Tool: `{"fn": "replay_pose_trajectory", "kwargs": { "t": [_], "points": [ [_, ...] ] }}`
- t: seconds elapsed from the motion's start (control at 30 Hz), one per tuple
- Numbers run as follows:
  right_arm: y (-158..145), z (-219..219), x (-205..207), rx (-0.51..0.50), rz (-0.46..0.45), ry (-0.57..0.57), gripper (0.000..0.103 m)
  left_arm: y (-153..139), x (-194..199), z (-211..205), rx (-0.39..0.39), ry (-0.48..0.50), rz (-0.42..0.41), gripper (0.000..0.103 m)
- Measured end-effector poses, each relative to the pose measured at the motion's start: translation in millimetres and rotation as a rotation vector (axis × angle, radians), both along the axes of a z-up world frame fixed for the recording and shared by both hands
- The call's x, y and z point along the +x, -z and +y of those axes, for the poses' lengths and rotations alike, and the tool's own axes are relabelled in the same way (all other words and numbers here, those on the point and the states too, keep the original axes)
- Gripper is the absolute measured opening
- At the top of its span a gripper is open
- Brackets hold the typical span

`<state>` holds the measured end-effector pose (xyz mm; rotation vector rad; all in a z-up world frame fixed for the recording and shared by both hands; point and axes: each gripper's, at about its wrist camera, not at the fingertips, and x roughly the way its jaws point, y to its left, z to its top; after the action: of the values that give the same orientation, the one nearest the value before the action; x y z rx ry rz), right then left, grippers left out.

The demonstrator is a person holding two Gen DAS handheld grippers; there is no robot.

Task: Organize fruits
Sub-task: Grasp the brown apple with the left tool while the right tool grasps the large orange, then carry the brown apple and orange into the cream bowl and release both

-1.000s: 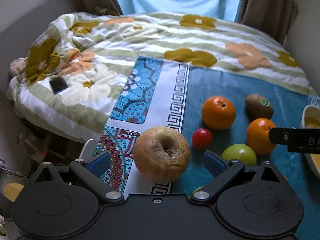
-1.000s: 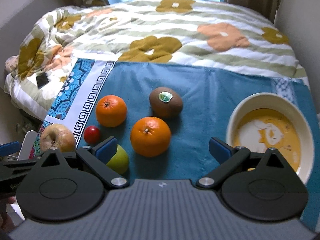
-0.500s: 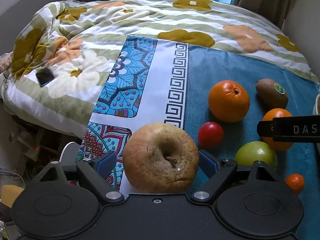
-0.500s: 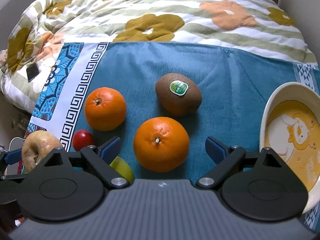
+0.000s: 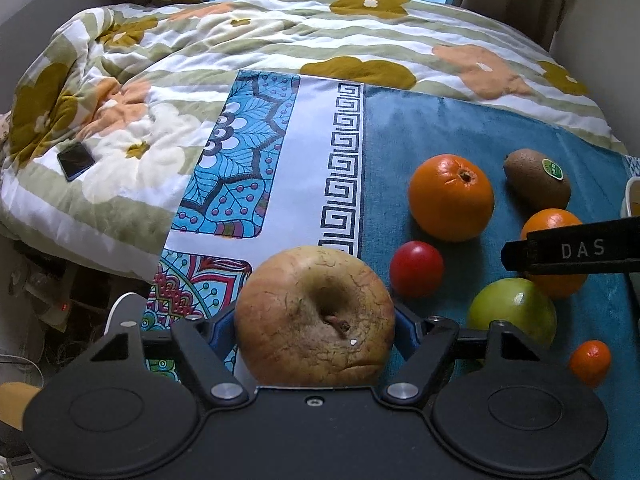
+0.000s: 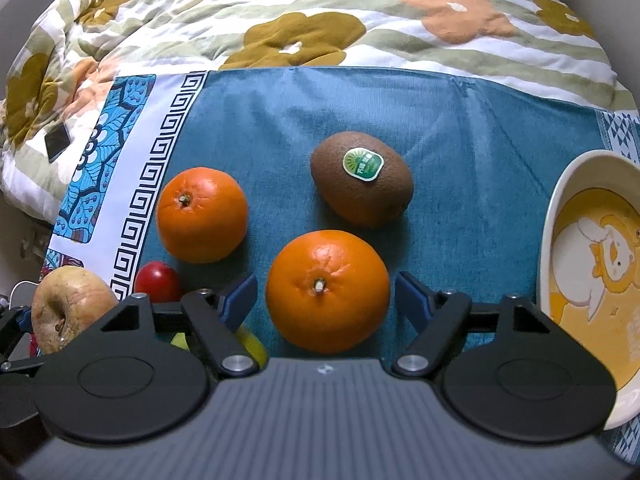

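Left gripper point(image 5: 315, 330) pinches the apple point(image 5: 315, 316). Right gripper point(image 6: 326, 300) is spread around an orange point(image 6: 327, 290). Only the right view shows the whole bowl point(image 6: 560, 200).

A teal cloth point(image 6: 460, 140) with a white Greek-key border carries two orange oranges point(image 6: 327, 290), a brown kiwi point(image 6: 362, 179), a red tomato point(image 5: 416, 268), a green apple point(image 5: 512, 314), and a tan-russet apple point(image 5: 314, 316); the floral quilt point(image 6: 320, 12) is olive-striped.

The bed point(image 6: 440, 52) carries a flowered quilt point(image 5: 280, 28) with a phone point(image 5: 75, 161) on it, and a blue cloth point(image 6: 460, 128) holding fruits and a bowl point(image 6: 560, 200).
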<state>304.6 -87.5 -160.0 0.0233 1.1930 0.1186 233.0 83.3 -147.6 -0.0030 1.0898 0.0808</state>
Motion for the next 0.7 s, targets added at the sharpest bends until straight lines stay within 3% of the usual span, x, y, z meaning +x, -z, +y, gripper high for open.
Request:
{"fn": "replay_pose_trajectory", "kwargs": {
  "t": [0.17, 0.4, 0.7],
  "points": [
    [0, 1, -4, 0.000, -0.011, 0.012, 0.078, 0, -1, 2, -0.013, -0.001, -0.008, 0.078],
    [-2, -5, -9, 0.032, -0.029, 0.014, 0.077, -9, -7, 2, 0.002, -0.025, -0.045, 0.077],
    [-33, -30, -25, 0.090, -0.091, -0.044, 0.076, -53, -36, -12, 0.054, -0.110, -0.125, 0.077]
  ]
}}
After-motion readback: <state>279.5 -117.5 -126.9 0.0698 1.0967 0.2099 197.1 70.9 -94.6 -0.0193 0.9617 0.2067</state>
